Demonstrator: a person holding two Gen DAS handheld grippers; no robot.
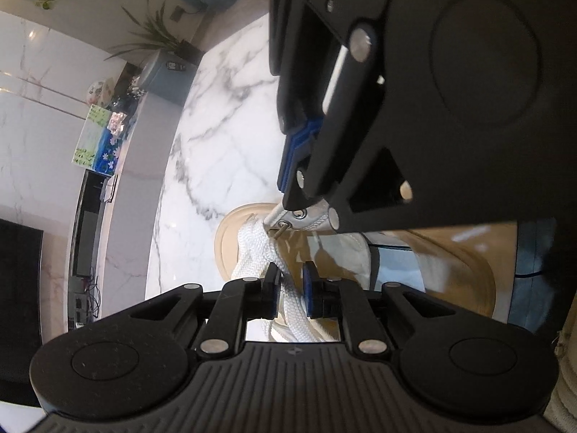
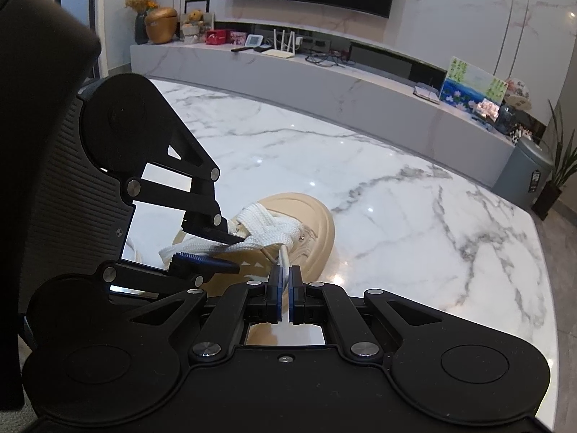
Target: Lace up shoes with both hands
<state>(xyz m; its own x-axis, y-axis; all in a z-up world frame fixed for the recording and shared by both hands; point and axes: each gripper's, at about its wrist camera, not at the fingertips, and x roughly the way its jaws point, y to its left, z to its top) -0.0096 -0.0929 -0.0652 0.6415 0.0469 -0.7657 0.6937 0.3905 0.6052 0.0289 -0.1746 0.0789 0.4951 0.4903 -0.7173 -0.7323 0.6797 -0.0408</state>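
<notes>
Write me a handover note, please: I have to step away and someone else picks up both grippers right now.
Right gripper: shut on the lace tip, by an eyelet on the shoe's side.
Left gripper: jaws slightly apart around the white lace; the lace runs between the pads, grip looks loose.
Tan shoe: on the marble table, toe pointing away from the grippers.
Done: lower rows near the toe are crossed and laced.
Left: feed the tip through the next eyelet, pull the slack through, finish the upper rows. The rest of the lace's path is hidden by the grippers.
</notes>
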